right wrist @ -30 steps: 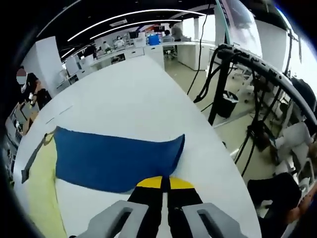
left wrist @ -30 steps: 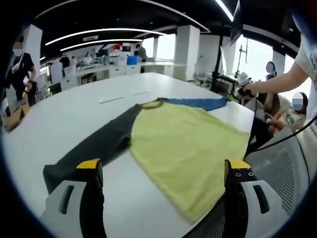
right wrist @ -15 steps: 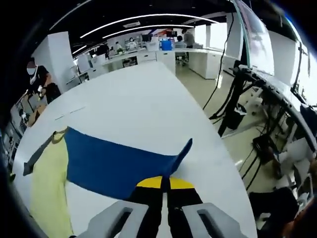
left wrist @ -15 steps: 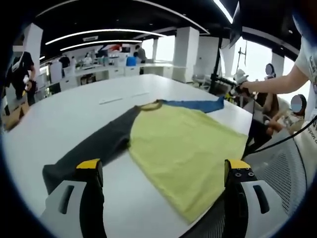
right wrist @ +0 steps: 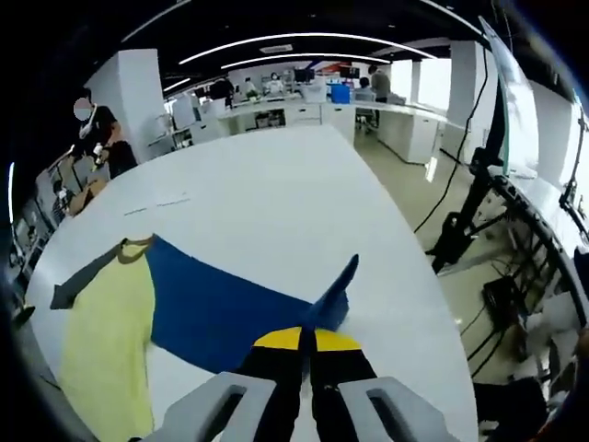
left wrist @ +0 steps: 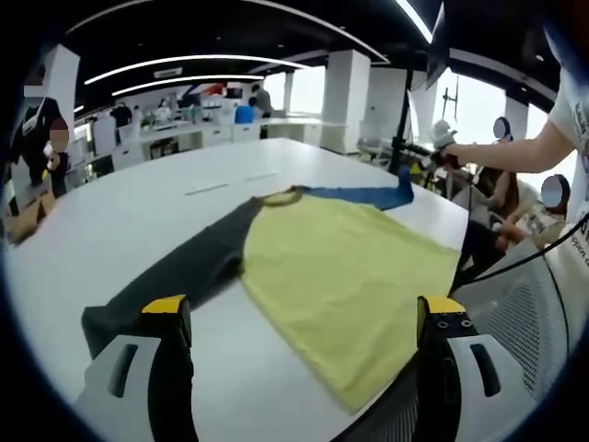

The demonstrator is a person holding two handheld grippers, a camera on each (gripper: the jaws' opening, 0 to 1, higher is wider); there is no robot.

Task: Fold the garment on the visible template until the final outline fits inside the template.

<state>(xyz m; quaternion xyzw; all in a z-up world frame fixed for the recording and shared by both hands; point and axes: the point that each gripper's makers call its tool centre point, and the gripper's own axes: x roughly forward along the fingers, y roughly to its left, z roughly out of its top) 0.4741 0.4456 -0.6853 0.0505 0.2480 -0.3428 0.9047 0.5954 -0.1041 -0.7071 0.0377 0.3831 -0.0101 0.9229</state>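
One garment [left wrist: 340, 267], flat on my table [left wrist: 138, 221]. Right gripper [right wrist: 307, 339] jaws pinch blue sleeve [right wrist: 230, 308]; left gripper [left wrist: 299, 318] jaws spread, empty. Risk: sleeve slipping mid-fold, or hem dragging off edge.

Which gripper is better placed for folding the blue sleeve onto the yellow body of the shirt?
The right gripper: its jaws are already shut on the blue sleeve of the shirt, lifting its end. The left gripper is open, holding nothing, near the yellow shirt body.
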